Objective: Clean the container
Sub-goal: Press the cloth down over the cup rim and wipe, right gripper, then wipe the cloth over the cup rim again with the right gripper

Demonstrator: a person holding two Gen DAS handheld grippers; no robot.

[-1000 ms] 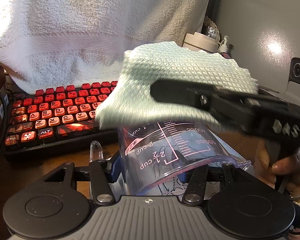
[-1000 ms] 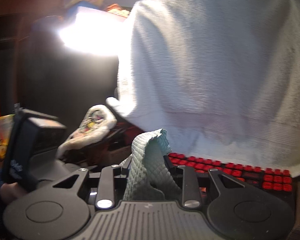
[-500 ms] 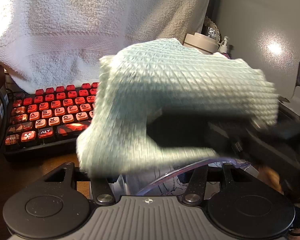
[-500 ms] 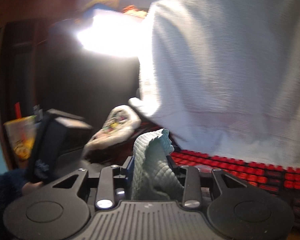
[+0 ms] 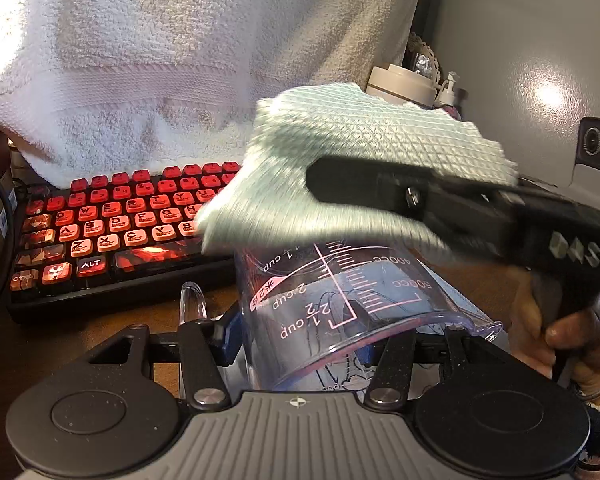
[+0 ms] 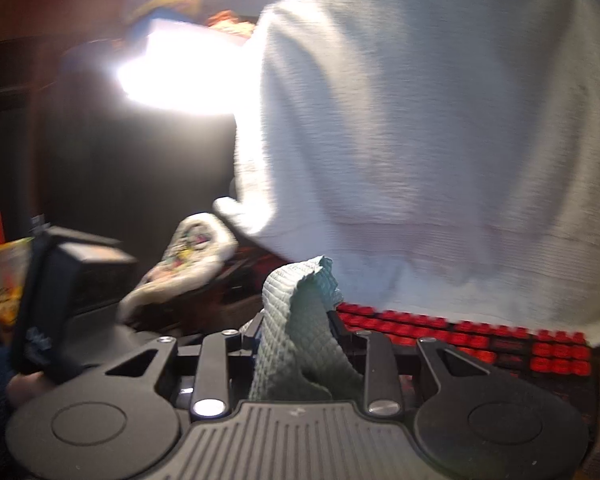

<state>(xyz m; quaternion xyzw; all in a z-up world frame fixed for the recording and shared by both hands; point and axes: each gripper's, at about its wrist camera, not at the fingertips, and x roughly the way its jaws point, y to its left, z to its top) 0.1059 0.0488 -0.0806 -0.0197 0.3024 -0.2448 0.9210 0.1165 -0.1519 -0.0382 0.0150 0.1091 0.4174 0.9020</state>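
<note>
Cup base and right fingertips hidden; right view smeared.

Left view: cloth covers the far end of the cup, edges blurred; cup's near rim runs behind the left gripper body, finger contact mostly out of sight. Right gripper tips lost in the cloth, handle cut by the right edge. Keyboard right part behind cloth, far row under towel. Jars far right half hidden, too small to read. Right view: all motion-blurred, bright patch blown out, padded object at left unclear.
</note>
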